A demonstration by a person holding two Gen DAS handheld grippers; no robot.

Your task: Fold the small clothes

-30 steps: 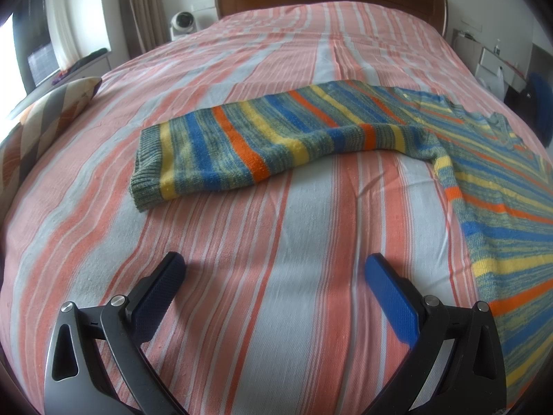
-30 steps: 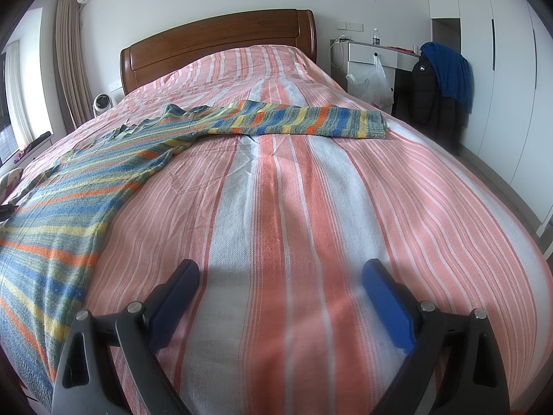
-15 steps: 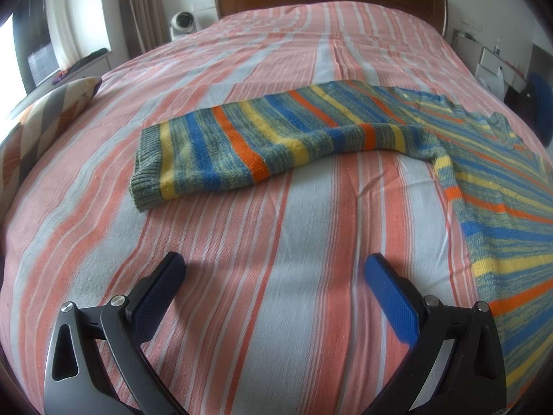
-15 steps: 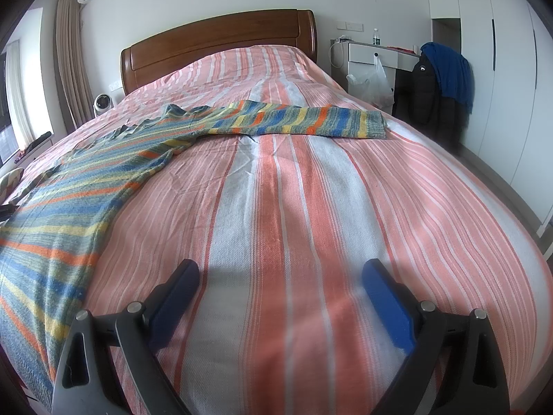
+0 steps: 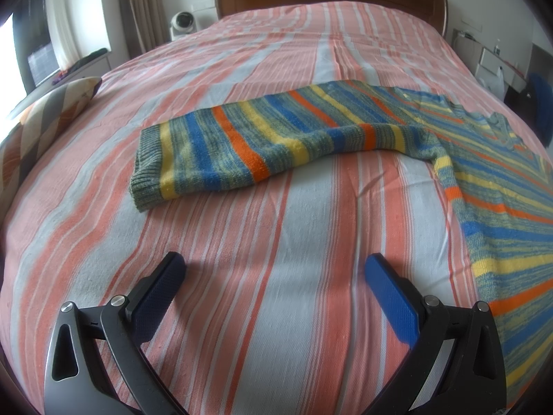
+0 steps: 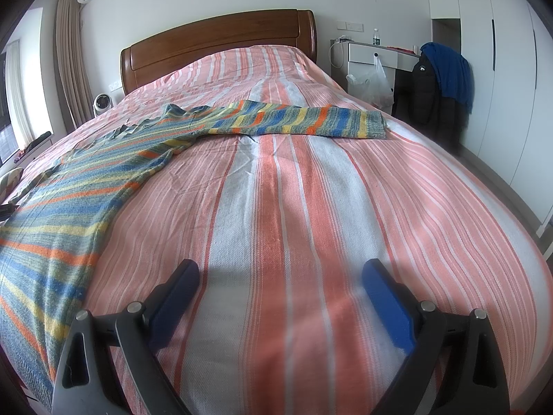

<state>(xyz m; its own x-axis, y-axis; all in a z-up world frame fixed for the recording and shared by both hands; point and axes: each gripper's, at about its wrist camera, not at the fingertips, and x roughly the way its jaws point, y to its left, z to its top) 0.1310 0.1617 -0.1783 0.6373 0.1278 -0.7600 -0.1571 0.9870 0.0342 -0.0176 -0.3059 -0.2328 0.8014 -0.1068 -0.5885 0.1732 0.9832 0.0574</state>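
Right gripper (image 6: 280, 276) over striped bedsheet (image 6: 311, 207), jaws wide apart, nothing between them. Striped sweater (image 6: 69, 204) flat on bed at left, one sleeve (image 6: 297, 122) stretched rightward. Wooden headboard (image 6: 221, 41) behind.

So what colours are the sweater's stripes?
Blue, yellow, orange and grey-green on the sweater, clearest in the left wrist view.

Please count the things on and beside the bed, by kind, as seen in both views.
Striped sweater: 1
Pillow: 1
Tongs: 2, left, right, both open
Small fan: 1
Plastic bag: 1
Total: 6
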